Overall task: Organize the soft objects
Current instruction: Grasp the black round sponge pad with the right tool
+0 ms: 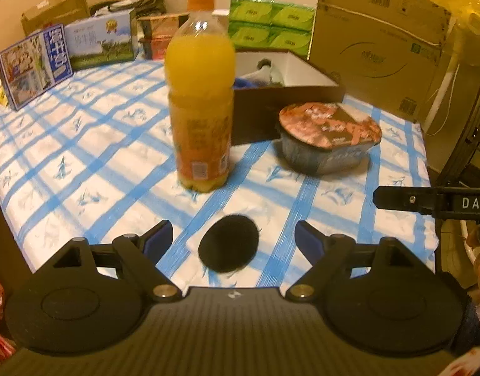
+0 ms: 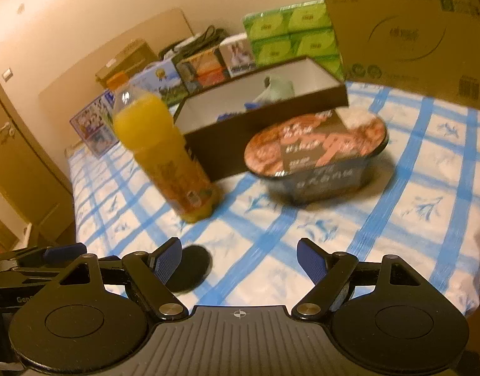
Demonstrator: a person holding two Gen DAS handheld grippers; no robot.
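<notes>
Approach step, with nothing yet grasped. The left tongs (image 1: 233,238) are standing wide open and empty, the black round pad (image 1: 229,243) lying flat on the checked surface (image 1: 83,163) directly between their tips. The right tongs (image 2: 238,258) are likewise gaping, holding nothing. An orange juice bottle (image 1: 200,94), a noodle bowl (image 1: 329,136) and an open dark box (image 1: 287,106) are standing beyond. Next move, probably: lowering and closing on the pad, then carrying it toward the box.

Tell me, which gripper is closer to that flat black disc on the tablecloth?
Left. The left gripper has the black disc between its open fingers; the right gripper sits off to the disc's right side.
</notes>
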